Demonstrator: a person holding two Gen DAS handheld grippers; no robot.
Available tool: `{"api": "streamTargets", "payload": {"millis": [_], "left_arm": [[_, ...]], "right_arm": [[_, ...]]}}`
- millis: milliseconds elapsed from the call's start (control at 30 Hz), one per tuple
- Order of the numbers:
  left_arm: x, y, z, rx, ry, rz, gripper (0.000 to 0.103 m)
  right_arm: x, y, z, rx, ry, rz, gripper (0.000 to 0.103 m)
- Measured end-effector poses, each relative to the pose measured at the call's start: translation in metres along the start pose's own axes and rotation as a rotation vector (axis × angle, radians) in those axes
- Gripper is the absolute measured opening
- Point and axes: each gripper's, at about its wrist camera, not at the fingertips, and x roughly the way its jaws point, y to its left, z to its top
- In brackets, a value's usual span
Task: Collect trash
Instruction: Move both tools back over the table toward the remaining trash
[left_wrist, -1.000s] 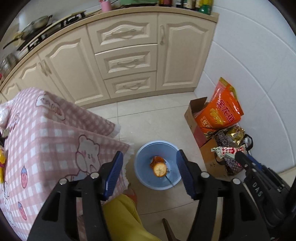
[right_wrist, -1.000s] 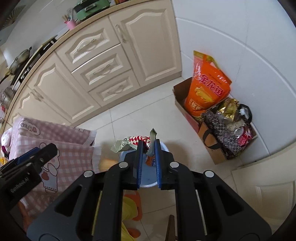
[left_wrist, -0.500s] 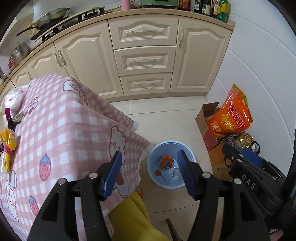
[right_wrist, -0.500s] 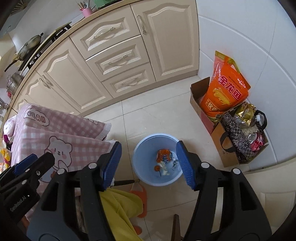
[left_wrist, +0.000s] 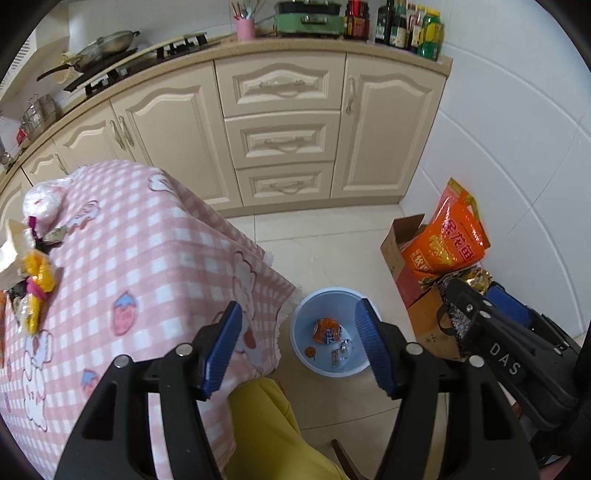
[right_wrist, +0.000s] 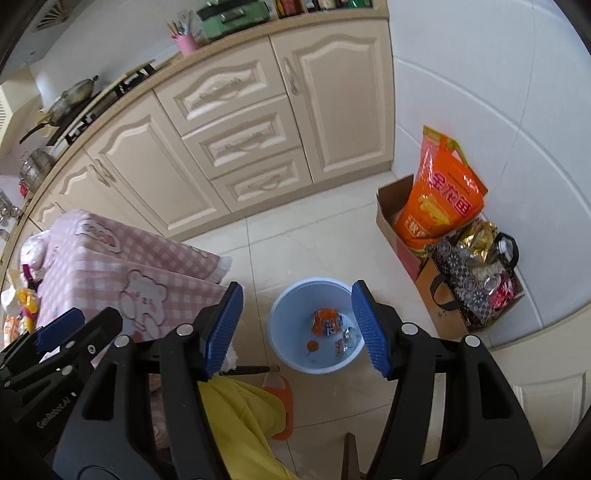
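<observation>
A light blue bin (left_wrist: 328, 292) (right_wrist: 309, 282) stands on the tiled floor beside the table. Inside it lie an orange wrapper (left_wrist: 327, 329) (right_wrist: 325, 322) and a few small scraps. My left gripper (left_wrist: 298, 307) hangs open and empty high above the bin and the table's corner. My right gripper (right_wrist: 296, 287) is open too, with nothing between its blue pads, and the bin shows far below it. A pile of wrappers (left_wrist: 33, 273) (right_wrist: 22, 302) lies at the far left of the pink checked tablecloth (left_wrist: 140, 258).
Cream kitchen cabinets (left_wrist: 280, 140) line the back. By the white wall stand a cardboard box with an orange bag (left_wrist: 448, 243) and a patterned tote (right_wrist: 472, 284). A person's yellow trouser leg (left_wrist: 266, 428) and an orange slipper (right_wrist: 282, 410) are just below the grippers.
The right gripper opened and let go of the wrapper it pinched, which now lies in the bin. Both grippers rose and drew back, so more of the table shows.
</observation>
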Motion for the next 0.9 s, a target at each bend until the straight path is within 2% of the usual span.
{"api": "streamTargets", "payload": {"millis": [267, 533, 700, 900], "left_arm": [[-0.052, 0.027, -0.015, -0.061, -0.102, 0.028, 0.064], [-0.099, 0.07, -0.033, -0.165, -0.19, 0.081, 0.067], [-0.119, 0.103, -0.048, -0.237, -0.217, 0.125, 0.068], [-0.137, 0.16, -0.064, -0.356, -0.235, 0.216, 0.069]], "right_arm": [[-0.048, 0.034, -0.006, -0.049, -0.097, 0.054, 0.061], [-0.078, 0.083, -0.017, -0.146, -0.141, 0.141, 0.061], [-0.095, 0.128, -0.024, -0.256, -0.165, 0.223, 0.061], [-0.099, 0.188, -0.031, -0.372, -0.16, 0.319, 0.061]]}}
